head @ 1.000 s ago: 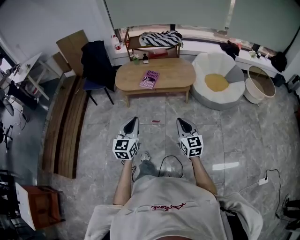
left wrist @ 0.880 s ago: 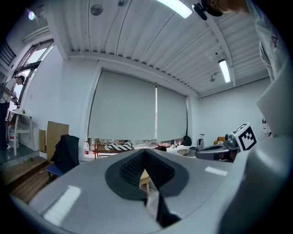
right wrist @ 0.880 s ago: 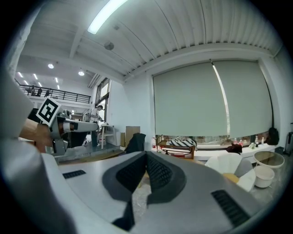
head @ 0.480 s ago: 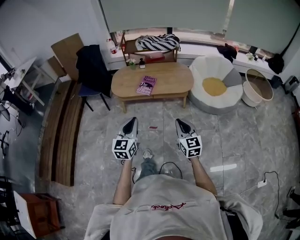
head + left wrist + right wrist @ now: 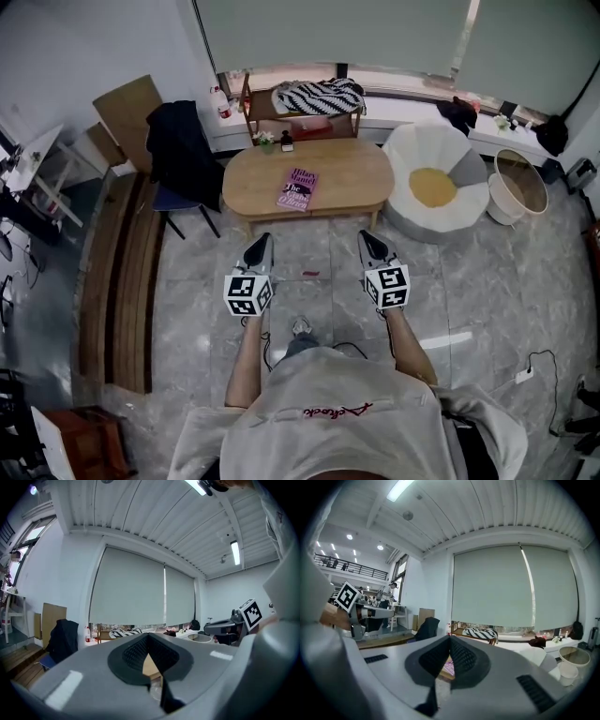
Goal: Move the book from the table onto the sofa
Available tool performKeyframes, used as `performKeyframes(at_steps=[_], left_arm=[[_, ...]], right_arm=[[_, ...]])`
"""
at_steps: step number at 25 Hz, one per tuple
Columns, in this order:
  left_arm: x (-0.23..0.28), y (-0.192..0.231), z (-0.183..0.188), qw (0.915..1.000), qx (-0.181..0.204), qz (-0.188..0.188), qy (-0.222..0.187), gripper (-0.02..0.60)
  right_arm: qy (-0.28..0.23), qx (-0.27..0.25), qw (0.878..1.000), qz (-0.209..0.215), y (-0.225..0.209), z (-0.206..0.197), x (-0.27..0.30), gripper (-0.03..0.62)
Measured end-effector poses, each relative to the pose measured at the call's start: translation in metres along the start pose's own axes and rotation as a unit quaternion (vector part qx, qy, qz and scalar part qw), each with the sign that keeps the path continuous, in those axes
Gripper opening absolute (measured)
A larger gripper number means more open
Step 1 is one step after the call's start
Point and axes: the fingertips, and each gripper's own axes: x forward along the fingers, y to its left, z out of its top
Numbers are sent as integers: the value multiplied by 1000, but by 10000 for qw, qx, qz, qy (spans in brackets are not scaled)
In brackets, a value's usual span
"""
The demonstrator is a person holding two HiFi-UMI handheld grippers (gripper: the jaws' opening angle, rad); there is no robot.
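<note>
Holding the left gripper (image 5: 262,241) and the right gripper (image 5: 368,236) side by side ahead of me, I am pointing both across the grey tiled floor (image 5: 487,281) toward the oval wooden table (image 5: 352,173).

Both pairs of jaws are pressing fully together, tip against tip, and nothing is lying between them; each gripper view is showing the dark ribbed pads meeting in a closed wedge.

The book (image 5: 298,187), pink cover up, is lying flat near the middle of the tabletop, well apart from both grippers. A small dark bottle (image 5: 287,143) and a little plant (image 5: 267,140) are standing at the table's far left edge.

The sofa (image 5: 409,208), a round white seat holding a yellow cushion (image 5: 434,187), is sitting just beside the table's right end.

A chair draped with a dark jacket (image 5: 176,141) is standing at the table's left end, and a striped cloth (image 5: 319,96) is resting on the wooden shelf (image 5: 251,105) behind the table.
</note>
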Motion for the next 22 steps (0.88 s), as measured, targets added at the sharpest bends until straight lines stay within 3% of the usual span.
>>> performKeyframes(at_steps=[14, 22], left_arm=[[90, 137, 13, 9999, 67, -35, 92, 8], [128, 179, 13, 9998, 50, -154, 115, 8]], right_arm=[[2, -24, 9992, -407, -26, 34, 155, 8], [70, 5, 9982, -591, -37, 36, 208, 8]])
